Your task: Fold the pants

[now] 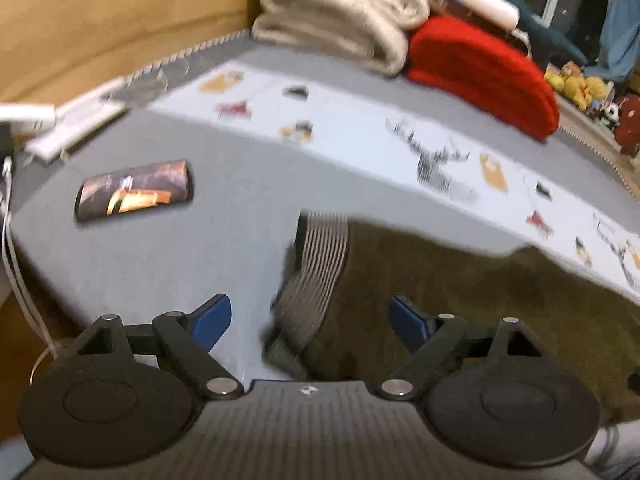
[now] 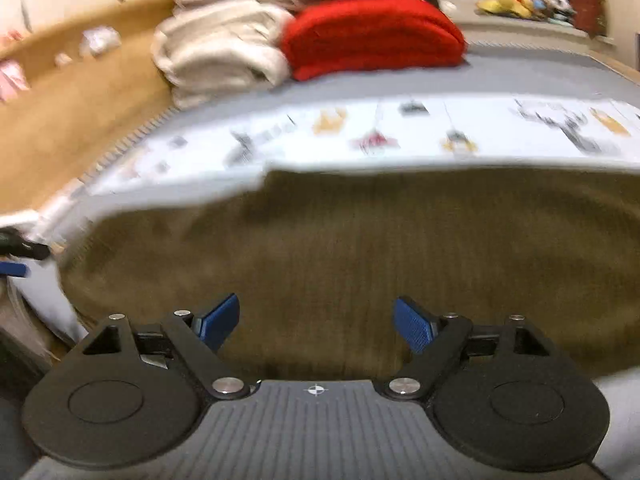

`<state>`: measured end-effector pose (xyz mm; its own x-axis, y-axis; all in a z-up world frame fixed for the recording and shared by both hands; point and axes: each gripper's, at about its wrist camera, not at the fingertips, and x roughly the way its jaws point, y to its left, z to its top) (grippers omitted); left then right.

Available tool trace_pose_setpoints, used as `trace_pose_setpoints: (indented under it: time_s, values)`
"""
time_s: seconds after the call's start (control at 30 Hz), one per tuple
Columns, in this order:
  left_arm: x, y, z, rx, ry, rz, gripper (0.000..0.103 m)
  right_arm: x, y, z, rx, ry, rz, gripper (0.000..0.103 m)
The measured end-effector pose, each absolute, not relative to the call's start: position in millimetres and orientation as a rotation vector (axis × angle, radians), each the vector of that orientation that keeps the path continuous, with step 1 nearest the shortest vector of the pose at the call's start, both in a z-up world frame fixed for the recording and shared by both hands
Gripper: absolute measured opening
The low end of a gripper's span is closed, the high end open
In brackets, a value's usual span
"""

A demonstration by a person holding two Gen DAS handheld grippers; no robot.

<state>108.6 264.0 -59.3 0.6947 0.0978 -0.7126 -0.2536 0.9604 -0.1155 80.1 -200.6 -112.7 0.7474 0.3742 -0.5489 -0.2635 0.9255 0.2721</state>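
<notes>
Both your grippers, left [image 1: 310,322] and right [image 2: 316,324], gape wide, holding nothing. Grab the pants [image 2: 360,248] by the striped waistband [image 1: 320,264], lower centre, and fold squarely.

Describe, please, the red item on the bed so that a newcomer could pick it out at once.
Start at the grey bed and look to its far end, where folded textiles are piled. The red knit lies folded beside the cream blanket stack, touching it. It is the only bright red piece there.

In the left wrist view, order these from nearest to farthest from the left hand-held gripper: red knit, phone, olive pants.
From the left hand-held gripper:
1. Olive pants, just ahead, lower right.
2. Phone, left, mid-bed.
3. Red knit, far right, beside the cream stack.
</notes>
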Motion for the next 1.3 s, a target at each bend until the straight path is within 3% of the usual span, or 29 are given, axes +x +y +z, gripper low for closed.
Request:
trace_pose_setpoints:
  time_s: [0.3,0.47,0.6,0.7,0.77,0.83,0.9,0.93,0.97,1.0,1.3]
  values:
    - [200.5,244.2,-63.9,-0.237,0.773,0.181,0.090,197.2,-199.1,-93.6,0.268,0.698,0.404,0.086]
    - [209.9,254.4,-100.3,-0.422,0.781,0.156,0.090,270.2,-155.9,-102.4,0.237,0.729,0.420,0.069]
    - [225.0,258.5,-96.7,-0.393,0.775,0.136,0.090,319.0,-113.9,-111.3,0.183,0.759,0.434,0.069]
    - [229.4,262.8,-103.4,-0.387,0.800,0.169,0.090,347.0,-89.6,-129.9,0.175,0.893,0.480,0.069]
    - [230.1,265.1,-104.2,-0.385,0.803,0.163,0.090,352.4,-79.7,-142.2,0.190,1.022,0.551,0.062]
    - [229.8,265.9,-104.7,-0.387,0.802,0.156,0.093,343.5,-76.0,-142.3,0.167,1.039,0.584,0.061]
    - [229.9,265.0,-107.7,-0.382,0.802,0.143,0.102,335.5,-76.2,-139.9,0.161,1.039,0.610,0.053]
    - [230.3,264.2,-108.7,-0.380,0.812,0.153,0.102,333.3,-78.6,-138.6,0.172,1.035,0.599,0.040]
    - [230.9,263.3,-108.7,-0.375,0.814,0.156,0.102,333.3,-80.9,-137.1,0.177,1.025,0.586,0.018]
    - [231.1,262.4,-108.2,-0.369,0.811,0.151,0.102,332.4,-84.5,-135.0,0.173,0.996,0.554,0.008]
    - [230.5,272.0,-112.7,-0.396,0.828,0.175,0.102,354.0,-62.7,-154.9,0.079,0.841,0.404,0.002]
